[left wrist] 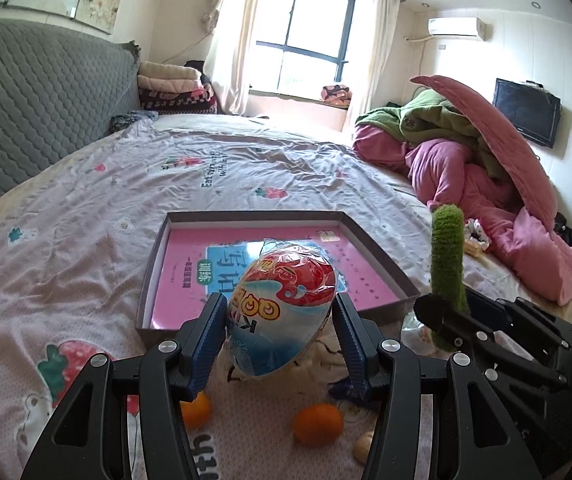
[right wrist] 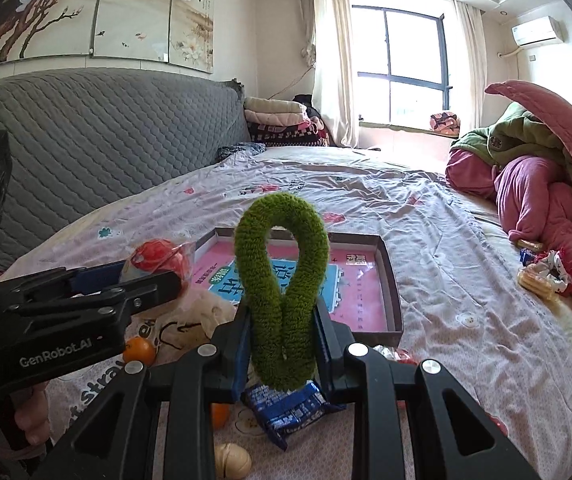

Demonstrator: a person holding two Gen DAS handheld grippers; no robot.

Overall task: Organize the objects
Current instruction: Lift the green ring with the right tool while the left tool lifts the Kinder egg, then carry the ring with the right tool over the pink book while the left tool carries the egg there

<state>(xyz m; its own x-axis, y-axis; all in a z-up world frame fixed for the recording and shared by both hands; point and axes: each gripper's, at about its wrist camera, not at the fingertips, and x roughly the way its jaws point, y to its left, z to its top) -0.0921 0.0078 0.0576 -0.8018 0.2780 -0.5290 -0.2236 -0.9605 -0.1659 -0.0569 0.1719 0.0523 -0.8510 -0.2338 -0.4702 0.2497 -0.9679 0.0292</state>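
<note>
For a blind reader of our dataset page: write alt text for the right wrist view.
The right hand-held gripper is shut on a fuzzy green loop, held upright above a bed. Beyond it lies a shallow box holding a pink book; at left, the left hand-held gripper holds a red and white egg-shaped packet.

Your left tool (left wrist: 279,312) grips a foil-wrapped egg (left wrist: 281,312) between its blue pads, above the bed (left wrist: 85,208). Just beyond lies a shallow box (left wrist: 370,240) with a pink book (left wrist: 189,280) inside. At right, your right tool (left wrist: 442,316) holds a fuzzy green loop (left wrist: 448,252) upright. Below the egg, two oranges (left wrist: 318,424) rest on the sheet.
</note>
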